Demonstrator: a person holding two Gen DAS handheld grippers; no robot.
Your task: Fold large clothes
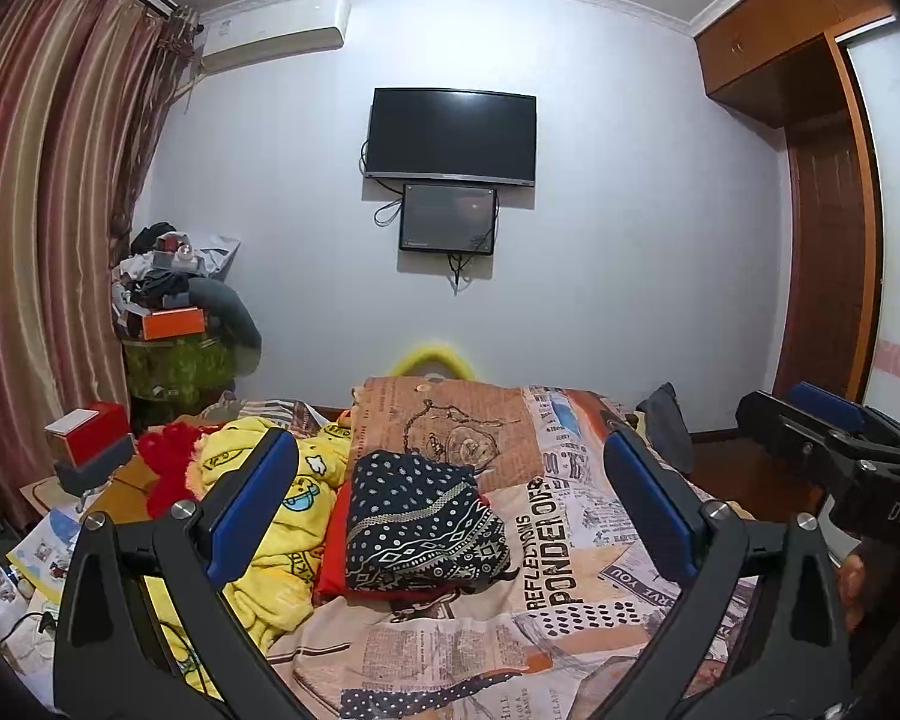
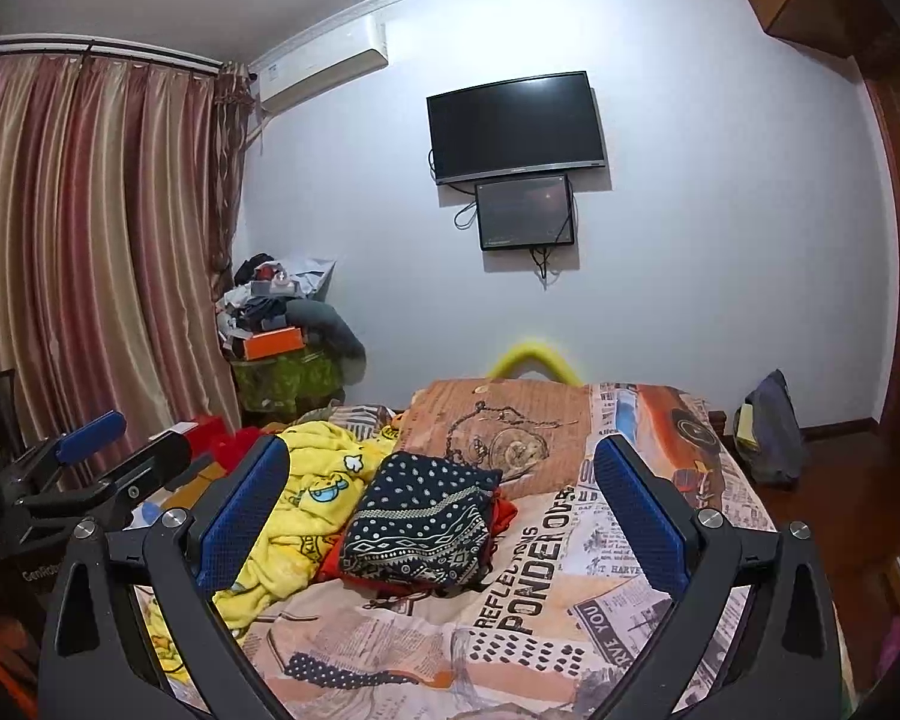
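Hovering above the bed, my left gripper and right gripper both have fingers spread wide, nothing between them. Folded navy patterned garment lies at 12 o'clock, atop a red one (yellow blanket at 10).

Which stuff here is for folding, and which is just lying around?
For folding: folded navy patterned cloth, red cloth beneath, crumpled yellow cartoon-print fleece, open left gripper, open right gripper.

Lying about: black wall television, orange box, striped curtain.
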